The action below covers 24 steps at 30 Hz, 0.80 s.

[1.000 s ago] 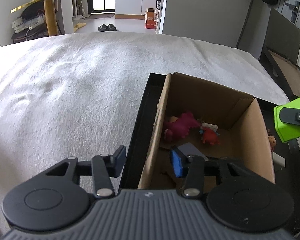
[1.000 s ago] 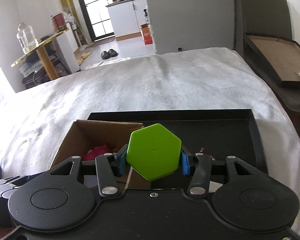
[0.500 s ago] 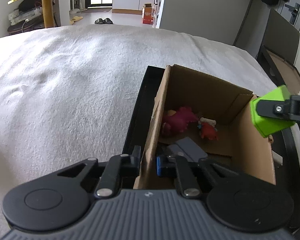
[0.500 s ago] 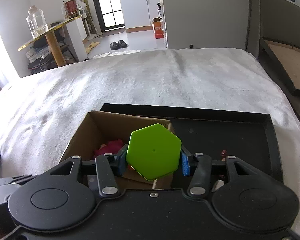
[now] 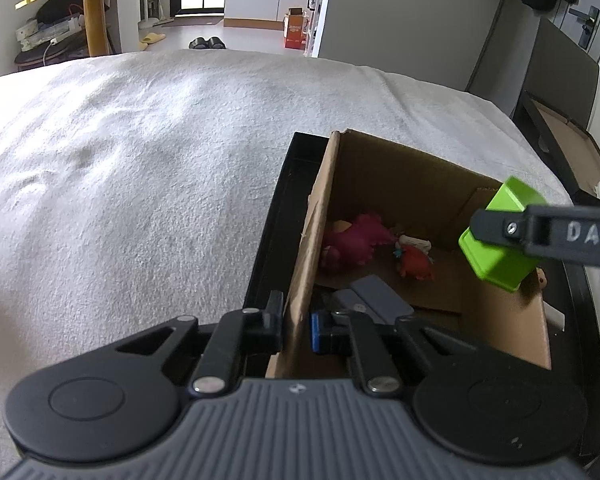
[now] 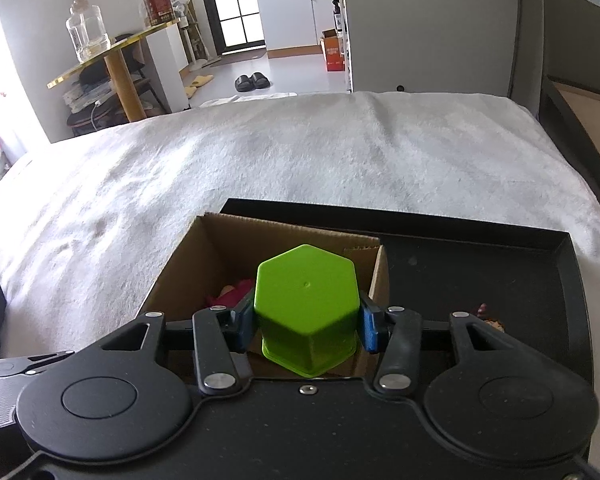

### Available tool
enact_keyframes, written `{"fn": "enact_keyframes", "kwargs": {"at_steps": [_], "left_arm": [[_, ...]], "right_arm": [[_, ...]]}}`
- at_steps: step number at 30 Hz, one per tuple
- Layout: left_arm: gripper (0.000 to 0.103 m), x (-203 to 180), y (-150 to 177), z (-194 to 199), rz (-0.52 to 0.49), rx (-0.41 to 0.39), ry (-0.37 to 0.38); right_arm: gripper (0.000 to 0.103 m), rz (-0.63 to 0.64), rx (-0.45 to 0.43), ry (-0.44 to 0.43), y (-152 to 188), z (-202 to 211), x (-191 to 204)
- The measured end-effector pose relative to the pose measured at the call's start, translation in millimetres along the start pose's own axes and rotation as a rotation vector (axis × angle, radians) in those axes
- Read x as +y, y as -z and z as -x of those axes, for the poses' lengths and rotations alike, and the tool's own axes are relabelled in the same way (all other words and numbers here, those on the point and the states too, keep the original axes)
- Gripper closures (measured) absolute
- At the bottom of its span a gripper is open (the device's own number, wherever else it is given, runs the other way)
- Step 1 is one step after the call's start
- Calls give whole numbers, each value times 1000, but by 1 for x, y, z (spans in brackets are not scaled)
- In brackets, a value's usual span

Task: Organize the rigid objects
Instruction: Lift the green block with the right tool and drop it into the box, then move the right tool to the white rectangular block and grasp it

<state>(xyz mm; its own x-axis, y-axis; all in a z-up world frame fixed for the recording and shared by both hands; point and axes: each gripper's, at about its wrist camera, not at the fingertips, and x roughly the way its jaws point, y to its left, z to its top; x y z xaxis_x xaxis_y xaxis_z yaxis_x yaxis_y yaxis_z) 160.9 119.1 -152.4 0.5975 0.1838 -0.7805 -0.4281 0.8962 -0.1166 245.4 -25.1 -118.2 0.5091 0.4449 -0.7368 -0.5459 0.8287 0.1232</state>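
An open cardboard box stands in a black tray on a white bedspread. My left gripper is shut on the box's left wall, one finger outside and one inside. My right gripper is shut on a green hexagonal cup, held bottom forward over the box's right part. Inside the box lie a magenta toy, a small red toy and a grey flat block.
A small figurine lies on the black tray to the right of the box. The white bedspread spreads left and beyond. A dark frame with a cardboard panel stands at the right edge.
My left gripper went from open astride the box's left wall to shut on it. The green cup, in my right gripper, moved left from beside the box to over it.
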Motion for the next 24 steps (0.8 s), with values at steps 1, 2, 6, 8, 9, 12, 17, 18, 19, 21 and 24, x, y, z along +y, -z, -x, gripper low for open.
{"fn": "enact_keyframes", "kwargs": {"at_steps": [1,2,6,8,9,12,17,18,19,21,24], "left_arm": [[91,1,0,0,0,0,2],[91,0,0,0,-2,-2,3],[91,0,-1,0,-8,0,2],[91,1,-2,-1,-4,0,-2],[91,1,-3,-1,-2,1,0],[91,0,-2,-1,-7,3,-4],[87,-5,0,2,-29,6,-22],[87,-6,-1,3,-38,8,-27],[86,-7,-1,3,-43,9,-31],[82,-9,-2,4,-46,15,-43],[69,-11,-2,7,-51,8,-50]], "right_arm": [[55,8,8,3,1,-2,1],[54,12,12,3,1,-4,0],[52,-8,-1,-13,-1,-3,-9],[49,-19,-7,8,-3,0,-12],[49,-17,-10,21,-4,2,-13],[49,-34,-20,23,-3,10,-20],[48,-78,-25,37,6,24,-41],[47,-87,-24,40,8,26,-45],[45,-95,-23,44,11,29,-50],[43,-113,-20,50,16,33,-58],[43,-130,-18,61,24,39,-71]]}}
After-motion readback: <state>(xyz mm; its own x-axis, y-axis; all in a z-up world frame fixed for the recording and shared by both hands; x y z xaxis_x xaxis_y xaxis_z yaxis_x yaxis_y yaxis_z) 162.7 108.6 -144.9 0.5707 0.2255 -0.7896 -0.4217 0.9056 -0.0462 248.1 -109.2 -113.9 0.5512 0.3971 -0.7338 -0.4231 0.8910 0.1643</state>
